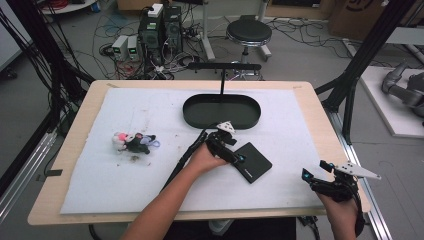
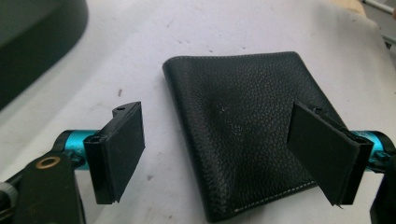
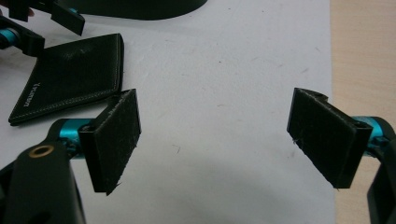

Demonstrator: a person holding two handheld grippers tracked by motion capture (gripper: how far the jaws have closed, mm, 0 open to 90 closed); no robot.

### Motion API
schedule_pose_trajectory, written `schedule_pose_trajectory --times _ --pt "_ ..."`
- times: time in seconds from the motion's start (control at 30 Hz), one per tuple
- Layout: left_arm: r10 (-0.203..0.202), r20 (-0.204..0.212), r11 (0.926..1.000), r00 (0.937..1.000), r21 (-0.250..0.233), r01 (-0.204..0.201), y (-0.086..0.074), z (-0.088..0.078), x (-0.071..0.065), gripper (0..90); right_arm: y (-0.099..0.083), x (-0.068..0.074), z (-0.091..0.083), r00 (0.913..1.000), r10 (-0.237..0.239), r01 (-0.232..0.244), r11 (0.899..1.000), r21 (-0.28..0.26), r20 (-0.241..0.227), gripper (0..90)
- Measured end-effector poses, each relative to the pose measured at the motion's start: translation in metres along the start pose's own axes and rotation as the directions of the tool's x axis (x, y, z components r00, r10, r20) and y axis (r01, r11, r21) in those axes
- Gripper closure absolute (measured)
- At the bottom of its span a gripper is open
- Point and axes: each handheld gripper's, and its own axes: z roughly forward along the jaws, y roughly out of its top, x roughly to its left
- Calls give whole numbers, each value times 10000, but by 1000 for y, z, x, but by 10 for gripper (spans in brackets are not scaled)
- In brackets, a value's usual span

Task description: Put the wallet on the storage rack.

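Just wallet [image 2: 247, 135] between spread left claw [image 2: 219, 154]

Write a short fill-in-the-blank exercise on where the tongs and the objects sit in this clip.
1. The left tongs hover over the black ____, with both jaws spread wide.
2. The black oval tray lies on the white mat and holds ____.
3. The right tongs are ____ and grip nothing, near the mat's right edge.
4. The small pile of toys lies to the ____ of the wallet in the high view.

Missing words: wallet; nothing; open; left
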Motion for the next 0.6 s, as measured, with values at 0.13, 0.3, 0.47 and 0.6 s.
schedule_pose_trajectory --times 0.13,0.3,0.47,0.6 --pt "307 -155 9987 9994 416 -300 0 9 -5 174 1 0 2 10000 -47 47 10000 -32 -49 177" --pt "414 -122 9979 9991 513 -407 1 8 -8 215 2 0 3 10000 -23 23 10000 -1 -84 177" --pt "18 22 9993 10000 372 -19 1 6 -7 407 3 1 4 10000 -20 20 10000 15 -91 177" --pt "7 -81 9998 10000 221 -5 1 3 -4 591 4 3 5 9999 -65 66 10000 5 -94 177"
